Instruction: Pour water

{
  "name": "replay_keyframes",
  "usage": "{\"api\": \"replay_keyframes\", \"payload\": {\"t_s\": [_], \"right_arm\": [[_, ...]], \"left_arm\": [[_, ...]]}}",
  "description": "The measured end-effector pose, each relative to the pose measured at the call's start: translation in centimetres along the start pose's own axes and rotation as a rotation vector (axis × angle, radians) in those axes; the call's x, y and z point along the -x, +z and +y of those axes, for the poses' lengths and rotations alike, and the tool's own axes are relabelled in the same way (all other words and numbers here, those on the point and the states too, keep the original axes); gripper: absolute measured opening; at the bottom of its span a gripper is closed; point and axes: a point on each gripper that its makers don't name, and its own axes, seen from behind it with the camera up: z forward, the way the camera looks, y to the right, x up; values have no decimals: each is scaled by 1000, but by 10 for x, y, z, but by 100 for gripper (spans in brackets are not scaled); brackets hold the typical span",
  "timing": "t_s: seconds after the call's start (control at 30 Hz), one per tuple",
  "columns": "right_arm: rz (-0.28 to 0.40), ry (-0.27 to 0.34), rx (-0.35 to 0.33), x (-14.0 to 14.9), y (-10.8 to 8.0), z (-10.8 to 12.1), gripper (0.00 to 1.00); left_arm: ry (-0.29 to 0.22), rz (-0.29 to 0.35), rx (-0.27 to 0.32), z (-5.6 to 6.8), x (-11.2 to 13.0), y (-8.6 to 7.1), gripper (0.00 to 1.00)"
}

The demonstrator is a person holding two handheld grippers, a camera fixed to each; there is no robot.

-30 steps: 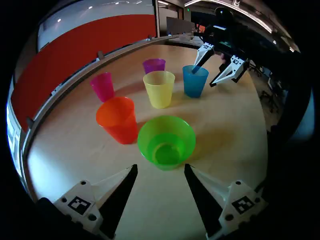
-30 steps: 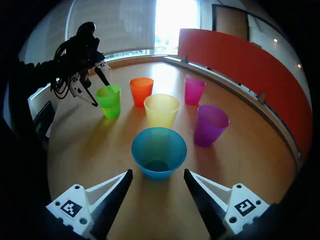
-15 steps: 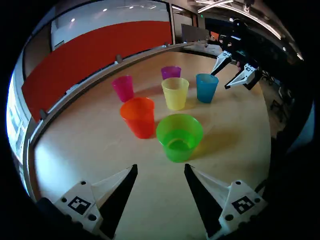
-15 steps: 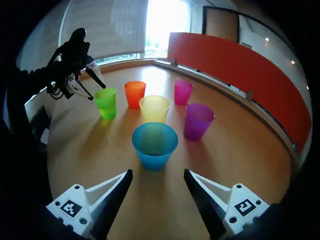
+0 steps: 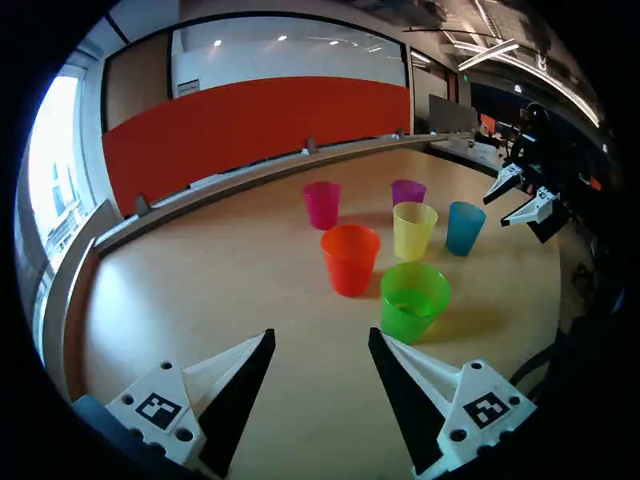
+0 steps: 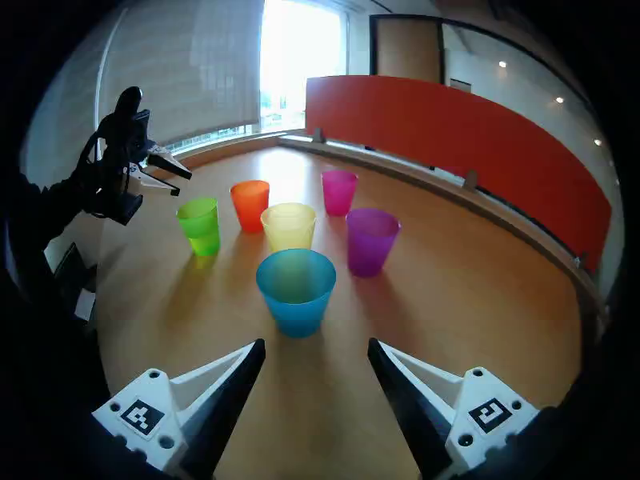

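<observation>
Several plastic cups stand in a cluster on the wooden table (image 5: 200, 280). In the left gripper view the green cup (image 5: 414, 302) is nearest, just beyond my open left gripper (image 5: 320, 340), with orange (image 5: 350, 258), yellow (image 5: 414, 230), blue (image 5: 465, 227), pink (image 5: 322, 204) and purple (image 5: 408, 193) behind. In the right gripper view the blue cup (image 6: 295, 290) stands in front of my open right gripper (image 6: 316, 346), with yellow (image 6: 289, 227), purple (image 6: 370, 240), green (image 6: 198, 226), orange (image 6: 250, 205) and pink (image 6: 339, 192) beyond. Both grippers hold nothing. The left gripper (image 6: 178, 181) hangs above the green cup's far side; the right gripper (image 5: 506, 210) hovers right of the blue cup.
A red partition (image 5: 264, 120) runs along the table's far edge, also seen as the red partition (image 6: 456, 136) on the right. A bright window (image 6: 300, 64) lies behind. A person's dark sleeve (image 6: 40, 216) holds the other gripper. Bare tabletop surrounds the cups.
Both grippers have drawn back and up from the cups; the green and blue cups now look smaller and farther off. The left gripper view has swung so the cluster sits to the right.
</observation>
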Motion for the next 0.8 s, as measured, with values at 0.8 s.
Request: {"api": "replay_keyframes", "payload": {"t_s": [0.8], "right_arm": [[176, 166, 276, -43, -40, 44, 100]], "left_arm": [[-63, 206, -267, -34, -27, -34, 86]]}}
